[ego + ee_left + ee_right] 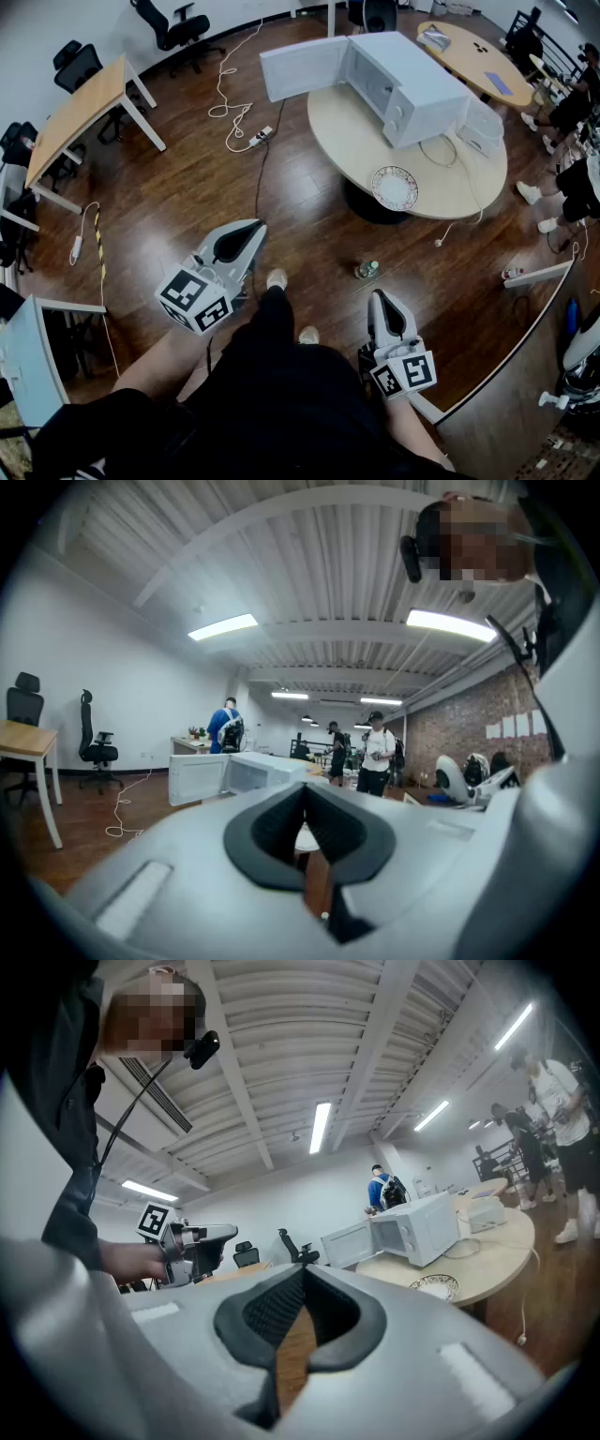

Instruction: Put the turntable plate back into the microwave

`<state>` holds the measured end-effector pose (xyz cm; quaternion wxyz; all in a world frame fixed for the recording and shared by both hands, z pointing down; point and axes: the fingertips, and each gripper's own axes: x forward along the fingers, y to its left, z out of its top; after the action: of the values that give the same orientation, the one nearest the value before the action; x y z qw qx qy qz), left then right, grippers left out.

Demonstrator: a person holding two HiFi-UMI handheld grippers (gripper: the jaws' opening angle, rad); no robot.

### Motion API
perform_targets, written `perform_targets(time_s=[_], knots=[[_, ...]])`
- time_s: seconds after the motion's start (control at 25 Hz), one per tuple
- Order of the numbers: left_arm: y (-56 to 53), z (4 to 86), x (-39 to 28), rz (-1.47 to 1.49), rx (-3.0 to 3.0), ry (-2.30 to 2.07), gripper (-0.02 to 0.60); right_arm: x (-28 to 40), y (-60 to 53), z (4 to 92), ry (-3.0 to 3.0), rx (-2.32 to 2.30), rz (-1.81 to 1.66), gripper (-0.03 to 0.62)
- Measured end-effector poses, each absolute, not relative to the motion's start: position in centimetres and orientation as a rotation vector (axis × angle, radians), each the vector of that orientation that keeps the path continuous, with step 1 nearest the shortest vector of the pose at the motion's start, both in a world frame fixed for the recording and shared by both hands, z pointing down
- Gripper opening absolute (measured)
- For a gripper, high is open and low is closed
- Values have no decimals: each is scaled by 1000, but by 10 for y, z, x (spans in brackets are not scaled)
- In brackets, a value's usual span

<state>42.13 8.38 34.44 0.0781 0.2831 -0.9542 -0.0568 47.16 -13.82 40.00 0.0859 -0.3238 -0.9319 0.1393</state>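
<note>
Tabletop (pixel 337 131), turntable plate (pixel 395 187) well beyond right hand-held gripper (pixel 380 298)

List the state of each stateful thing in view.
microwave door: swung open.
turntable plate: lying on the round table, outside the microwave.
left claw: shut, empty.
right claw: shut, empty.

A white microwave (pixel 417 89) is shown standing on a round, pale table (pixel 342 131), its door (pixel 302 67) swung wide open to one side. The turntable plate (pixel 395 187), round with a patterned rim, is seen lying flat near the table's edge, apart from the microwave.
</note>
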Motion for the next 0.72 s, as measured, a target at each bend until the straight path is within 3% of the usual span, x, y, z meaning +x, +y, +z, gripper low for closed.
perform_targets(time_s=[0.24, 0.72], knots=[[91, 341, 391, -292, 851, -2871, 3, 450, -130, 395, -2787, -946, 386, 2], [104, 371, 289, 28, 964, -2834, 3, 366, -113, 398, -2831, -706, 388, 2]])
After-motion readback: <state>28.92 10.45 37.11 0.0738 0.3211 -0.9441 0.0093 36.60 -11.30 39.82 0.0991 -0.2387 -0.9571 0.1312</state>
